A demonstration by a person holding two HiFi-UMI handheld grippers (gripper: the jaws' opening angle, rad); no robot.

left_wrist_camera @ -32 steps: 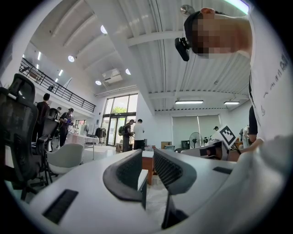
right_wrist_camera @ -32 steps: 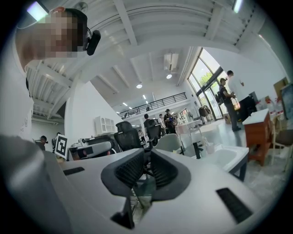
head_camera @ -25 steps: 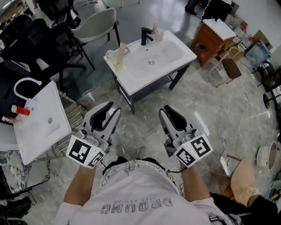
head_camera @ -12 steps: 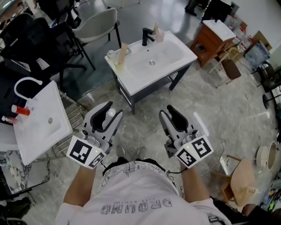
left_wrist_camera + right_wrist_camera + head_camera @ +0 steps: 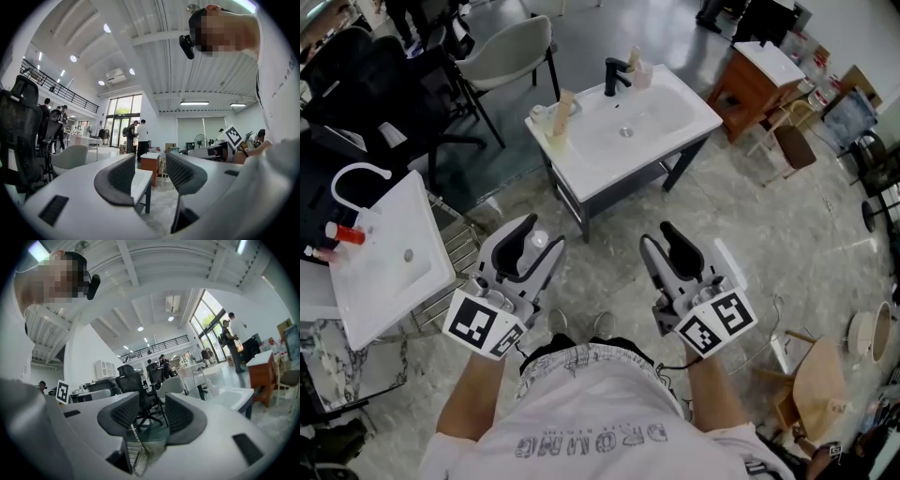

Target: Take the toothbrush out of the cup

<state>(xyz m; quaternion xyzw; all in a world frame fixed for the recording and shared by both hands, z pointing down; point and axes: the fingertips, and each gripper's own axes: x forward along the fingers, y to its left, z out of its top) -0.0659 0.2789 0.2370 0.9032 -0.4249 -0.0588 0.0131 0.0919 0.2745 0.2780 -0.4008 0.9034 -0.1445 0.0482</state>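
head view: the white sink surface [image 5: 698, 117] stands ahead of the person, well apart from both claws. on its left corner is a cup [image 5: 546, 118] with a pale stick standing almost upright out of it. i take this stick for the toothbrush [image 5: 562, 101], but it is too small to be sure. the left claw [image 5: 539, 234] and the right claw [image 5: 658, 236] hang level before the body. the cup lies more straight ahead of the left claw, so i judge that this hand is the nearer one.

left gripper view: the jaws stand apart and have just been opening. nothing is between them; only the far edge of the sink surface shows through the gap.

right gripper view: here too the jaws stand apart, just opened wider, with nothing between them. the sink surface lies off to the right.
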